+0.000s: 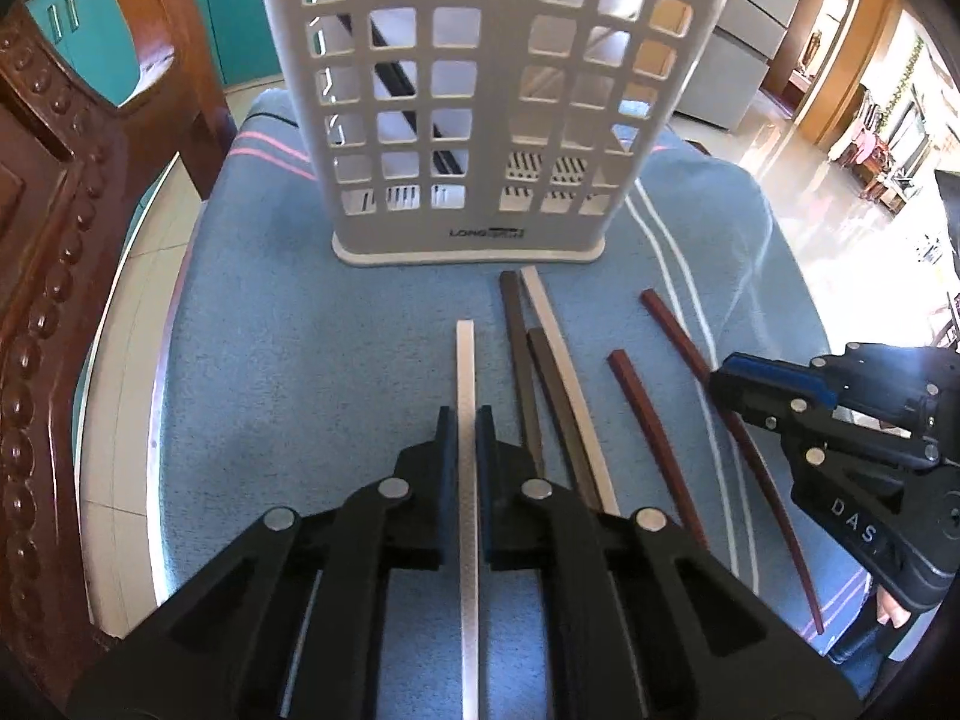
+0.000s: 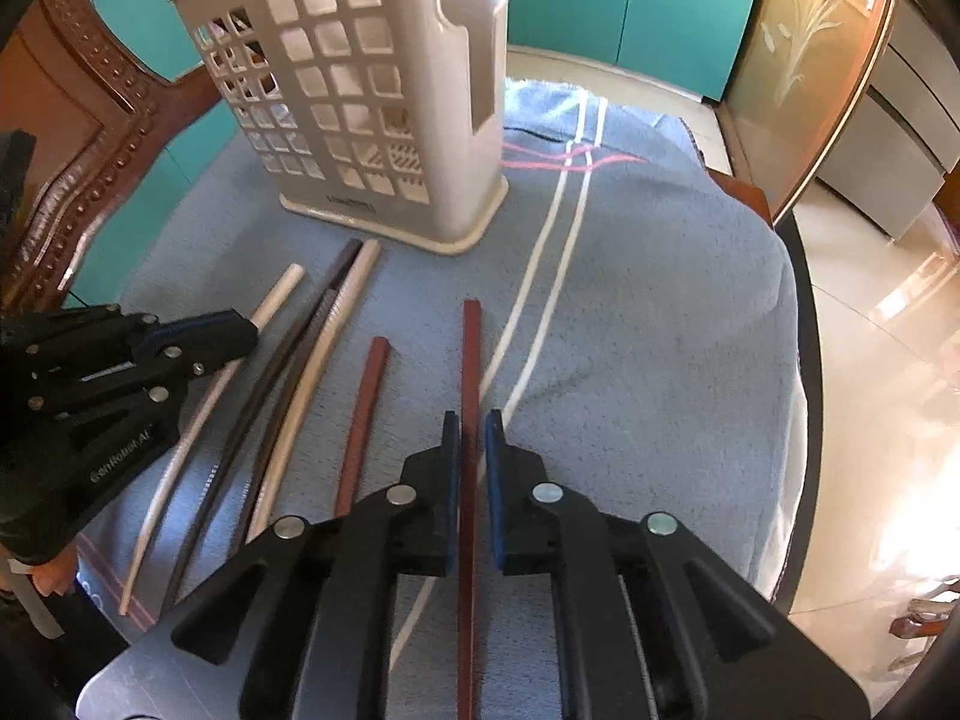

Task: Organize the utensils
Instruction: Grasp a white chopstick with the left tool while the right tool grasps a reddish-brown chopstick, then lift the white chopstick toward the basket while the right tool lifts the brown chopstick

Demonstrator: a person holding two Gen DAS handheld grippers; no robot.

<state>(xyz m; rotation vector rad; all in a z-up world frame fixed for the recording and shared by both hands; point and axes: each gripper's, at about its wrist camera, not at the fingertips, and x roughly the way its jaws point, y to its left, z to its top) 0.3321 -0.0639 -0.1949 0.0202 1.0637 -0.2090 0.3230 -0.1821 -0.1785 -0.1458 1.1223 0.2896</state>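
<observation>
Left gripper clamps a white chopstick; right gripper clamps a red one. Both sticks point lengthwise toward the holder standing just ahead.

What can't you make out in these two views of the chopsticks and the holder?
- Left wrist view: the white chopstick has its near end hidden under the left tongs.
- Right wrist view: the red chopstick runs off the bottom edge.
- Holder: the brand lettering is too blurred to read.
</observation>
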